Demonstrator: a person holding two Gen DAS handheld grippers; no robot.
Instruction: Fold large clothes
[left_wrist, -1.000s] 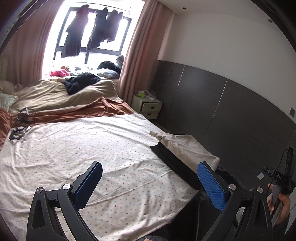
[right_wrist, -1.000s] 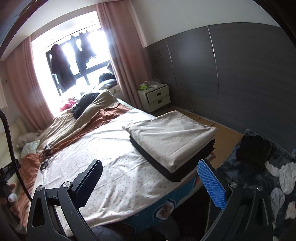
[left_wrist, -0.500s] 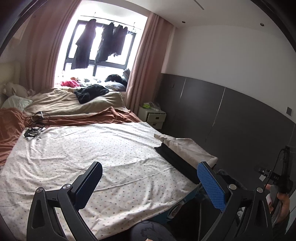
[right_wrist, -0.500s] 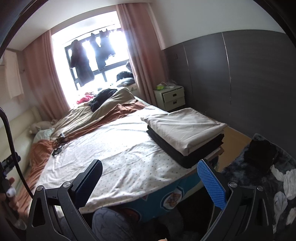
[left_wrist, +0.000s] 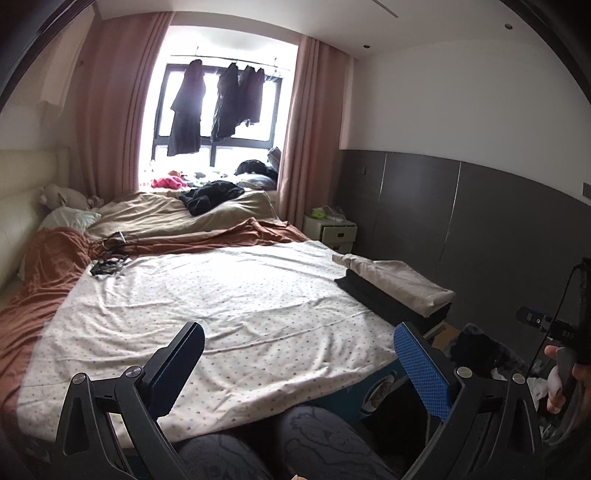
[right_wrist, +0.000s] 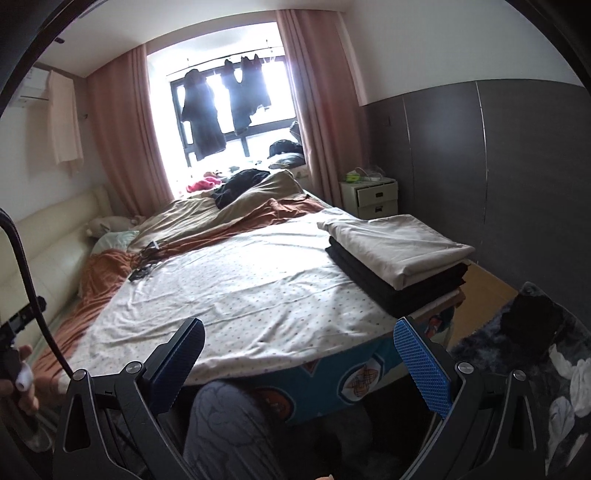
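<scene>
Right wrist | both tools spread, empty | folded stack (right_wrist: 399, 254) on bed corner | nightstand (right_wrist: 371, 197) behind

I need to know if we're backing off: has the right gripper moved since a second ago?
Yes. The right gripper has pulled back and tilted up: the folded pile looks smaller and farther, and the bed edge and a knee now show.

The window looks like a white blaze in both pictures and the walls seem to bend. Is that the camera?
Yes. In the left wrist view the window is blown out, leaving the hanging clothes as dark shapes; the right wrist view shows the same glare. Both views are fisheye: the wall panels curve and dark corners ring each picture. Both are acceptably sharp.
</scene>
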